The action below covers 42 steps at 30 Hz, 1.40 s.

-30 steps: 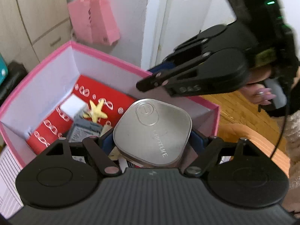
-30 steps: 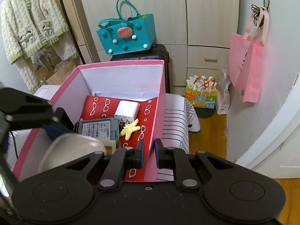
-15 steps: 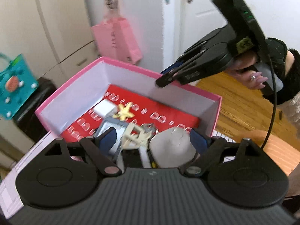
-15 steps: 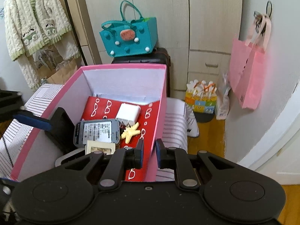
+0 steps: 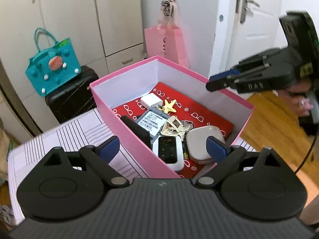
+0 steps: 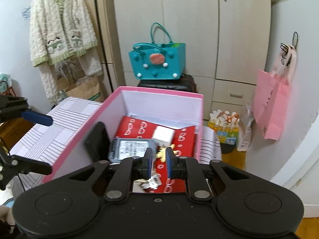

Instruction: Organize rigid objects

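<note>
Since a second ago the left claw [image 5: 162, 145] has let go of the rounded grey case [image 5: 204, 143] and pulled back; its fingers are now spread wide and empty above the near rim of the pink box [image 5: 123, 119]. The case lies inside the box at 5 o'clock, touching a white device [image 5: 168, 151]. The right claw [image 6: 159, 163], nearly pressed together and holding nothing, hovers over the box's 3 o'clock wall.

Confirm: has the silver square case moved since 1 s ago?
Yes. It was clamped in the left hand-held gripper above the pink box; now the silver case lies on the box floor beside the white device, gripper open.
</note>
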Tool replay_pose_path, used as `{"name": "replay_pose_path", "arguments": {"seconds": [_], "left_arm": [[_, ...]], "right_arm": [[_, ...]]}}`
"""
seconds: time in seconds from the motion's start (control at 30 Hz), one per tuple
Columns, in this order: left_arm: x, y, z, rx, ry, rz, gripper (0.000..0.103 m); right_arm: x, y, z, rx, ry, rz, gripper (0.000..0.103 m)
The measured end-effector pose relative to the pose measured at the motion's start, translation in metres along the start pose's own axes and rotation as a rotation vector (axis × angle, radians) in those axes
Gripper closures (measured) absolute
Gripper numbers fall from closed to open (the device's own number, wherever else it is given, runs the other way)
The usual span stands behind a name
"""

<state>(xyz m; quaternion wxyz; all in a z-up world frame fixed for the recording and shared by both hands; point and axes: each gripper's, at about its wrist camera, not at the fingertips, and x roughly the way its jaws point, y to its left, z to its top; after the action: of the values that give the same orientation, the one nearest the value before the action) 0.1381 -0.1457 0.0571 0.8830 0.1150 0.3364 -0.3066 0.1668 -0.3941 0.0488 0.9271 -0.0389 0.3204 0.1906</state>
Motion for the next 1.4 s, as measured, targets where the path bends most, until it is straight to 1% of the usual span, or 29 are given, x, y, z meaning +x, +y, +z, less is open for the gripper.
{"name": "replay_pose_path", "arguments": {"seconds": [0.07,0.13,0.23,0.27,0.33,0.37,0.4,0.43,0.5,0.53,0.57,0.6,0.63,0.73,0.77,0.8,0.87,0.9,0.97,1.07,1.13,1.17,1.3,1.37,1.4], "left_arm": [[-0.006,0.003,-0.005,-0.025,-0.016,0.024,0.007],[-0.007,0.003,-0.01,-0.039,-0.017,0.098,0.007],[-0.012,0.006,-0.02,-0.053,-0.046,0.182,0.006],[-0.014,0.007,-0.024,-0.064,-0.057,0.208,0.006],[-0.017,0.012,-0.03,-0.097,-0.083,0.236,0.005],[-0.019,0.014,-0.034,-0.118,-0.101,0.253,0.003],[-0.022,0.016,-0.037,-0.135,-0.115,0.268,0.0],[-0.025,0.017,-0.041,-0.153,-0.131,0.283,0.0],[-0.031,0.021,-0.048,-0.18,-0.151,0.302,0.0],[-0.033,0.022,-0.052,-0.194,-0.155,0.322,0.0],[-0.035,0.024,-0.055,-0.203,-0.153,0.34,0.0],[-0.036,0.026,-0.057,-0.217,-0.145,0.364,0.0],[-0.037,0.029,-0.059,-0.237,-0.126,0.392,0.0],[-0.043,0.037,-0.065,-0.293,-0.087,0.437,0.0],[-0.048,0.039,-0.068,-0.304,-0.091,0.462,0.0],[-0.052,0.04,-0.072,-0.312,-0.099,0.478,0.0],[-0.062,0.043,-0.079,-0.345,-0.112,0.49,0.0],[-0.067,0.043,-0.083,-0.364,-0.117,0.488,0.0],[-0.077,0.042,-0.092,-0.393,-0.122,0.511,0.0],[-0.088,0.035,-0.105,-0.402,-0.128,0.565,0.0],[-0.095,0.03,-0.114,-0.401,-0.13,0.571,0.0],[-0.098,0.029,-0.117,-0.405,-0.131,0.572,0.0],[-0.109,0.025,-0.13,-0.435,-0.151,0.569,0.0],[-0.113,0.022,-0.135,-0.45,-0.156,0.573,0.0],[-0.114,0.021,-0.136,-0.451,-0.159,0.571,0.0]], "right_arm": [[0.0,0.009,-0.001,0.006,-0.004,0.017,0.085],[0.0,0.019,0.001,-0.005,-0.003,0.034,0.085],[-0.002,0.036,0.005,-0.031,-0.003,0.046,0.084],[-0.003,0.041,0.005,-0.036,-0.007,0.048,0.084],[-0.003,0.051,0.005,-0.04,-0.019,0.056,0.081],[-0.004,0.056,0.003,-0.035,-0.025,0.058,0.079],[-0.004,0.061,0.001,-0.028,-0.031,0.056,0.073],[-0.003,0.066,-0.003,-0.024,-0.035,0.052,0.067],[-0.001,0.075,-0.011,-0.009,-0.048,0.036,0.028],[-0.001,0.078,-0.015,0.002,-0.06,0.02,0.021],[-0.002,0.082,-0.018,0.017,-0.075,0.0,0.008],[-0.004,0.085,-0.021,0.03,-0.091,-0.021,0.004],[-0.005,0.09,-0.021,0.039,-0.1,-0.05,0.004],[-0.014,0.103,-0.02,0.05,-0.106,-0.157,0.003],[-0.019,0.108,-0.019,0.045,-0.11,-0.181,0.003],[-0.025,0.113,-0.019,0.034,-0.113,-0.185,0.002],[-0.038,0.12,-0.02,0.01,-0.122,-0.157,0.002],[-0.045,0.124,-0.023,-0.009,-0.135,-0.129,0.002],[-0.065,0.136,-0.032,-0.023,-0.188,-0.079,0.002],[-0.087,0.152,-0.045,0.015,-0.244,-0.017,0.002],[-0.095,0.158,-0.055,0.051,-0.262,-0.021,0.002],[-0.098,0.162,-0.06,0.069,-0.268,-0.045,0.002],[-0.112,0.178,-0.084,0.112,-0.311,-0.192,0.002],[-0.11,0.183,-0.093,0.106,-0.295,-0.229,0.002],[-0.107,0.183,-0.097,0.109,-0.285,-0.232,0.002]]}}
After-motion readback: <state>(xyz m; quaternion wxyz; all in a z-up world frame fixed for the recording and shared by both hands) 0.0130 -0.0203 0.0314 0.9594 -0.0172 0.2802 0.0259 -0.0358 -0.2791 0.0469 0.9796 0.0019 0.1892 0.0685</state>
